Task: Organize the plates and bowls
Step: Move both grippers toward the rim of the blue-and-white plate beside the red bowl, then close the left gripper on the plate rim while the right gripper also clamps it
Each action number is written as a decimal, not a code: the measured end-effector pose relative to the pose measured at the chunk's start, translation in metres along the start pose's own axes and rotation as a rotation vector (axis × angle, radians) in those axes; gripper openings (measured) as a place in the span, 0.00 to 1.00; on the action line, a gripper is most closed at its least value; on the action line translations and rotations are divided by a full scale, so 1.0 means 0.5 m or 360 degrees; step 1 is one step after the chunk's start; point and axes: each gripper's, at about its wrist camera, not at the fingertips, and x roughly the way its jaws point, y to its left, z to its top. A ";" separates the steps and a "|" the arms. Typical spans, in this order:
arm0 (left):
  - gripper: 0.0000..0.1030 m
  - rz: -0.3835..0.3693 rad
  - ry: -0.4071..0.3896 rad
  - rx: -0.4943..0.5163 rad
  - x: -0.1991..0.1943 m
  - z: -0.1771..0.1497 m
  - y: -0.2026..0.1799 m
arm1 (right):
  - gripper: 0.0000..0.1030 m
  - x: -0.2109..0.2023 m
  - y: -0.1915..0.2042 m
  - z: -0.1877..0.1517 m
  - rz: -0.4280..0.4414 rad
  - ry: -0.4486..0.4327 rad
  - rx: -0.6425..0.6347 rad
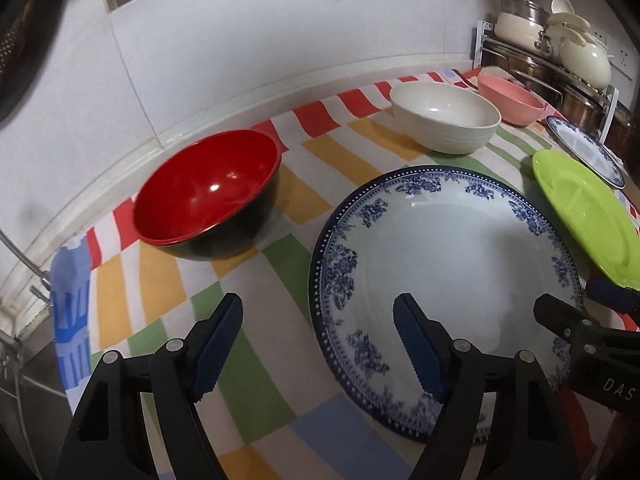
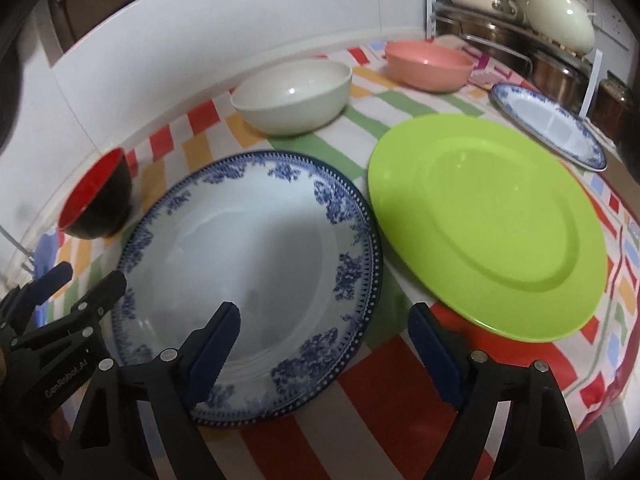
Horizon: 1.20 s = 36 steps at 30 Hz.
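Left gripper [image 1: 318,334] and right gripper [image 2: 322,334] over opposite rims of blue-patterned plate [image 1: 452,256]. Jaws spread, pinching nothing. Lime plate [image 2: 488,220] just beside.

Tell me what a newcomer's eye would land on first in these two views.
Probably the big blue-patterned plate at the near edge of the striped cloth, with both grippers' open jaws straddling its rim. Next, the lime green plate beside it and the red bowl toward the wall.

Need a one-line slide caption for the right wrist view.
Open right tongs straddle the near rim of the blue-patterned plate, green plate alongside, bowls behind.
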 end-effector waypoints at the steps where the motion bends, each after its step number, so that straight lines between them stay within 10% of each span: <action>1: 0.74 -0.0004 0.0004 -0.0001 0.006 0.003 0.000 | 0.82 0.006 0.000 0.001 -0.0004 0.0009 0.0000; 21: 0.54 -0.0166 0.0147 -0.0174 0.074 0.022 0.019 | 0.74 0.057 0.006 0.040 -0.0066 -0.0091 0.0048; 25: 0.37 -0.0201 0.0145 -0.0161 0.074 0.026 0.013 | 0.66 0.061 0.004 0.045 -0.0087 -0.0118 0.0052; 36: 0.35 -0.0160 0.0148 -0.0160 0.065 0.023 0.023 | 0.41 0.063 0.001 0.051 -0.0182 -0.0119 0.0009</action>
